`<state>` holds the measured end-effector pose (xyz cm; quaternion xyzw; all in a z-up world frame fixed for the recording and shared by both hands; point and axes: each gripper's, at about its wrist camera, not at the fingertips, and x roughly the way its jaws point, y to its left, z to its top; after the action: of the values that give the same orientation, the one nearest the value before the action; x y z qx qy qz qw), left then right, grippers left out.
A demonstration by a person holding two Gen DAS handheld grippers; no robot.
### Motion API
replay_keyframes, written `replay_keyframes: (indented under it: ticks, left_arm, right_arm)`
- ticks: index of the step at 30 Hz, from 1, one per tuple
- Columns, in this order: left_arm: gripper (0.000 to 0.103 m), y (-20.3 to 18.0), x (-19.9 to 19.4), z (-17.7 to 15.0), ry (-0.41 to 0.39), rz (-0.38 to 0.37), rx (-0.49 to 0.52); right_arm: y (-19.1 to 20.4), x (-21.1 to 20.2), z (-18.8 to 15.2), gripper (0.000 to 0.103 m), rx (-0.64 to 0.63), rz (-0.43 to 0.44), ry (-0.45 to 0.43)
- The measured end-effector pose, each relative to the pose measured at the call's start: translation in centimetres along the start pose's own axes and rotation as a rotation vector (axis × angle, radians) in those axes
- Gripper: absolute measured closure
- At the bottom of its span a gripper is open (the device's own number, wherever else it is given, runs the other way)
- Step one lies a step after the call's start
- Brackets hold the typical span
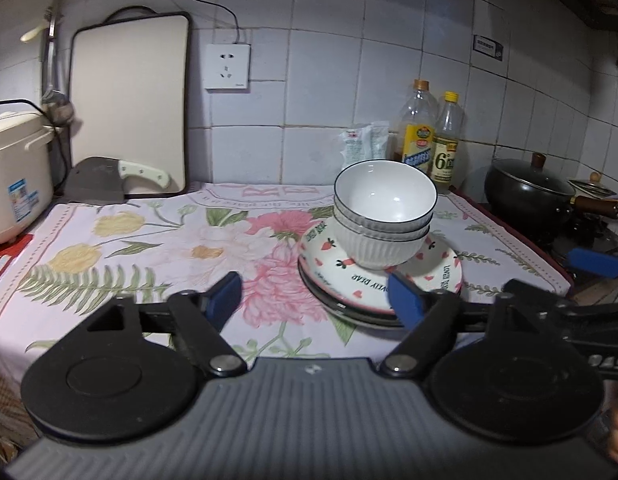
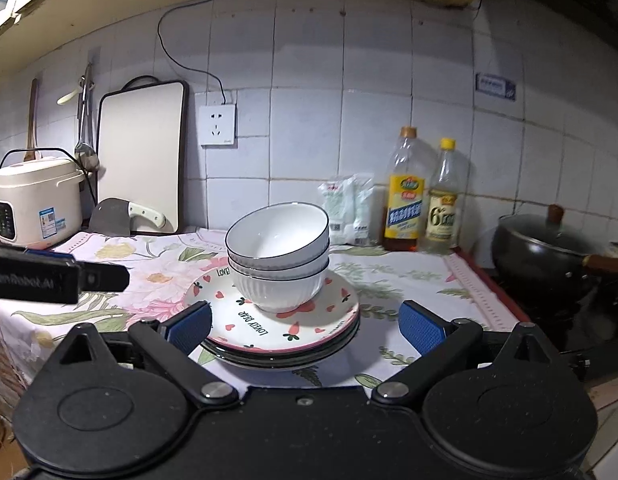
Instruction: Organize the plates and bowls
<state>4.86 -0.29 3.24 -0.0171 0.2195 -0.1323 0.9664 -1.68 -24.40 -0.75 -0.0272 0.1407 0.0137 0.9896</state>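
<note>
Tiled kitchen counter under a floral cloth (image 2: 409,276). Three white bowls (image 2: 279,256) sit nested on a stack of plates (image 2: 285,332), the top one lettered "LOVELY DEAR". Left gripper (image 1: 317,292) and right gripper (image 2: 305,326) both stand released, empty, near the stack. Behind it, a bottle (image 2: 441,196) marked "6".

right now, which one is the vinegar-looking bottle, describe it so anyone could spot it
Follow the tiled back wall down to the floral cloth. Two bottles stand there right of the white packets. It is the right-hand bottle: yellow cap, pale liquid, while its neighbour holds amber oil.
</note>
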Motion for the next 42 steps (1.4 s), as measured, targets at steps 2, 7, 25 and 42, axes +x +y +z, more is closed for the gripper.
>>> replay_keyframes:
  ticks: [2,7,25,42]
  left_arm:
    - [0.009,-0.3,-0.7,-0.6,-0.004,0.011,0.008]
    - [0.005,-0.7,-2.1,-1.7,0.013,0.043,0.021]
    - [0.002,-0.5,-4.9,-4.0,0.069,0.134,0.049]
    - [0.002,-0.9,-5.6,-5.2,0.02,0.158,0.059]
  right_arm:
    - [0.3,-1.1,-0.1,0.002,-0.005,0.0,-0.004]
    - [0.9,-3.3,-0.3,0.002,-0.003,-0.035,-0.012]
    - [2.1,-5.9,-2.0,0.0,0.016,-0.087,0.024]
    - [3.0,-6.4,-3.3,0.0,0.017,-0.155,0.054]
